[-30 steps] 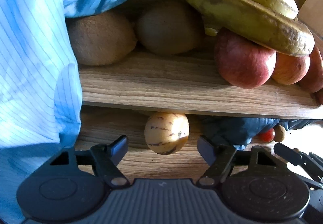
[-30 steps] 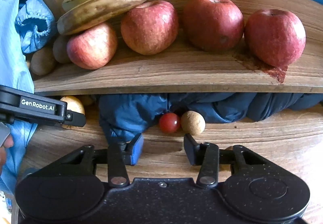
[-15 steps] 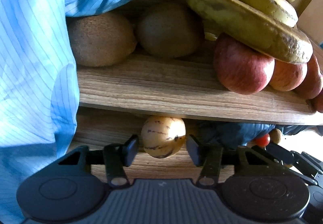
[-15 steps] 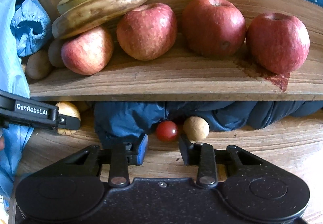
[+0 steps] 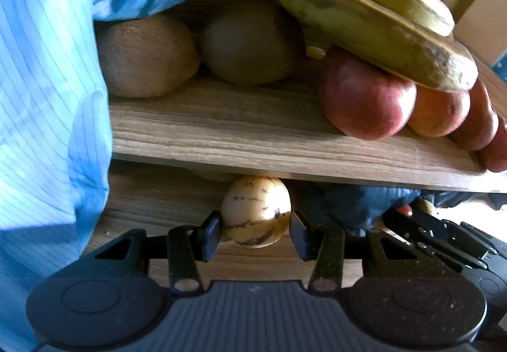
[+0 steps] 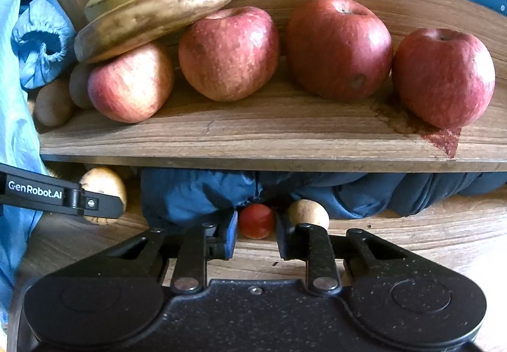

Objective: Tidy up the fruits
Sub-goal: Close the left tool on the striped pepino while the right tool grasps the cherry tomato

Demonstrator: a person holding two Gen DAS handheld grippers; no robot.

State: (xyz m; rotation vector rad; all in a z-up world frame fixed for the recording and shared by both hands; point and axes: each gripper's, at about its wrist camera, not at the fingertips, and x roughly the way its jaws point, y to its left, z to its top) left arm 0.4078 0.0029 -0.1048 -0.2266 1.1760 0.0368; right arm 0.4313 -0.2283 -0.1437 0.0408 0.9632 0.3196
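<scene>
Left gripper (image 5: pixel 255 233) fingers flanking striped yellow fruit (image 5: pixel 256 211), right gripper (image 6: pixel 255 234) fingers bracketing cherry tomato (image 6: pixel 256 220), neither visibly pinching.

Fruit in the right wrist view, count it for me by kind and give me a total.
Apples: 4
Bananas: 3
Kiwis: 2
Striped yellow fruit: 1
Cherry tomato: 1
Small tan fruit: 1
Total: 12
</scene>
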